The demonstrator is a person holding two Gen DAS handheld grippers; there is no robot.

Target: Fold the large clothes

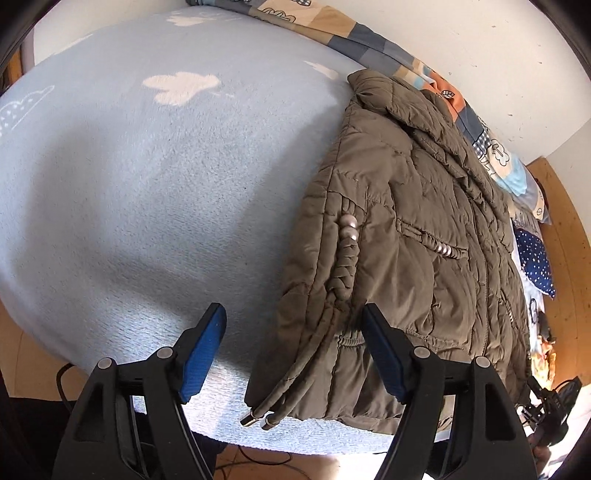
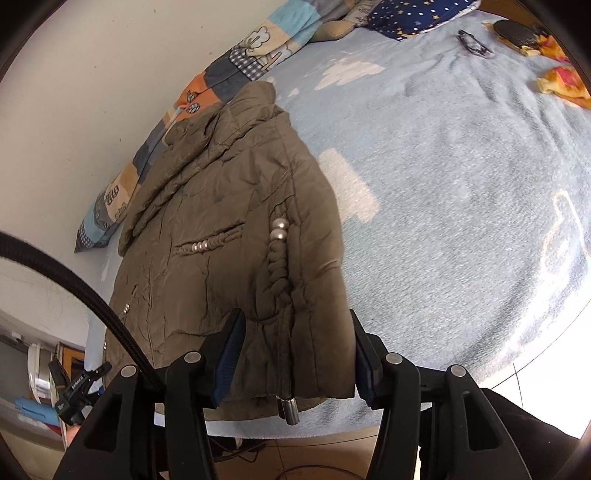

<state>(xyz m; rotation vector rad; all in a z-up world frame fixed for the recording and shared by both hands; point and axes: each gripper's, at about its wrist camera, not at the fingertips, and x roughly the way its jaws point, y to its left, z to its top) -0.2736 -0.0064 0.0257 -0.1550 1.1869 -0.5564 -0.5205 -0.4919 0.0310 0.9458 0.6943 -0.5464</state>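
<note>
A puffy olive-brown jacket (image 1: 406, 221) lies folded lengthwise on a light blue blanket (image 1: 129, 184), collar far, hem at the bed's near edge. Two drawstrings with metal tips (image 1: 255, 419) hang off its hem. My left gripper (image 1: 295, 332) is open above the jacket's left hem corner, with its left finger over bare blanket and its right finger over the jacket. In the right wrist view the jacket (image 2: 221, 221) fills the left half. My right gripper (image 2: 297, 350) is open and straddles the right hem corner, the pads beside the fabric without pinching it. A metal cord tip (image 2: 290, 406) dangles there.
A patchwork quilt (image 2: 236, 62) runs along the white wall behind the jacket. A navy star pillow (image 2: 413, 14), glasses (image 2: 472, 42) and an orange cloth (image 2: 561, 81) lie at the bed's far end. A black flexible hose (image 2: 74, 273) arcs at left. Cables lie on the floor below.
</note>
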